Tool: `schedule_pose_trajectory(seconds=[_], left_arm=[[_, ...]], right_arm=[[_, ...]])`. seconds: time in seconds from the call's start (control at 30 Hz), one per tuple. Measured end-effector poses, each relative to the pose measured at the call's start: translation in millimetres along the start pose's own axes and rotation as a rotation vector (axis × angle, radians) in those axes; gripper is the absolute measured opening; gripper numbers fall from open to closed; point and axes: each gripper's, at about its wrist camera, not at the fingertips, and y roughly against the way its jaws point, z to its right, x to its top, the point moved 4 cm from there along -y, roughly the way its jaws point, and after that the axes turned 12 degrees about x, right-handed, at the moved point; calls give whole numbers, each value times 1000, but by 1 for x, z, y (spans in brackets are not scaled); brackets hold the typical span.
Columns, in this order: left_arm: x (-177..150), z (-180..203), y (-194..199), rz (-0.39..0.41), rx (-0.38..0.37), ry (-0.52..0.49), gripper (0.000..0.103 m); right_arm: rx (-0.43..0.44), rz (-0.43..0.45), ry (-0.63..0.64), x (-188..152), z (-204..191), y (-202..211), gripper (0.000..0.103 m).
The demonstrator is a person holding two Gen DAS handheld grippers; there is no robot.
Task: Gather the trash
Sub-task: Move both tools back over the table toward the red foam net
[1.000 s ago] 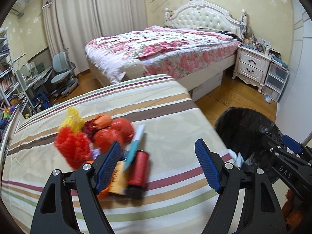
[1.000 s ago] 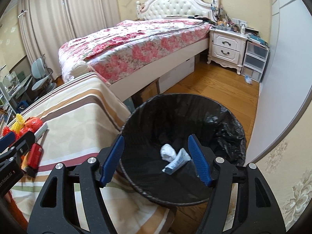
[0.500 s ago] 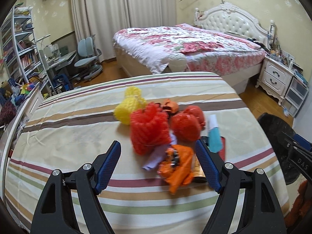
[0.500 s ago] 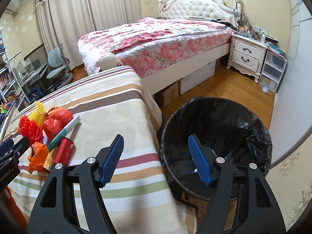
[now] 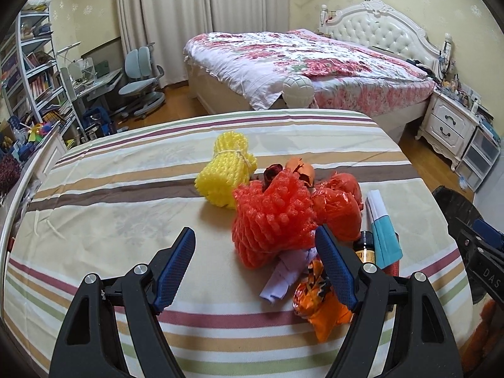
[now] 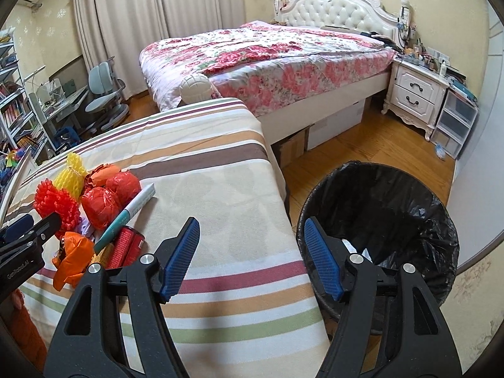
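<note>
Striped bedspread (image 5: pixel 126 208), one yellow foam net (image 5: pixel 225 173), one red (image 5: pixel 271 217), two grippers' fingers spread, empty

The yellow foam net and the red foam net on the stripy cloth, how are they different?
The yellow foam net is pale yellow, while the red foam net is bright orange-red. The yellow one is tied round its middle with string; no tie shows on the red one. The yellow one lies farther back on the striped cloth, and the red one sits nearer the left gripper. Both are bumpy foam mesh bundles in the trash pile.
</note>
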Motion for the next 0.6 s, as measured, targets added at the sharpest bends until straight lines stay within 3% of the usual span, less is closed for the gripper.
schedule_pose_trajectory(seconds=[0.3, 0.4, 0.6], left_arm=[[2, 0, -20, -34, -24, -10, 75], [2, -1, -23, -38, -37, -18, 66], [0, -4, -22, -21, -50, -27, 57]], right_arm=[[5, -16, 9, 3, -6, -11, 68], [6, -22, 12, 3, -9, -15, 68], [9, -34, 22, 2, -14, -20, 68]])
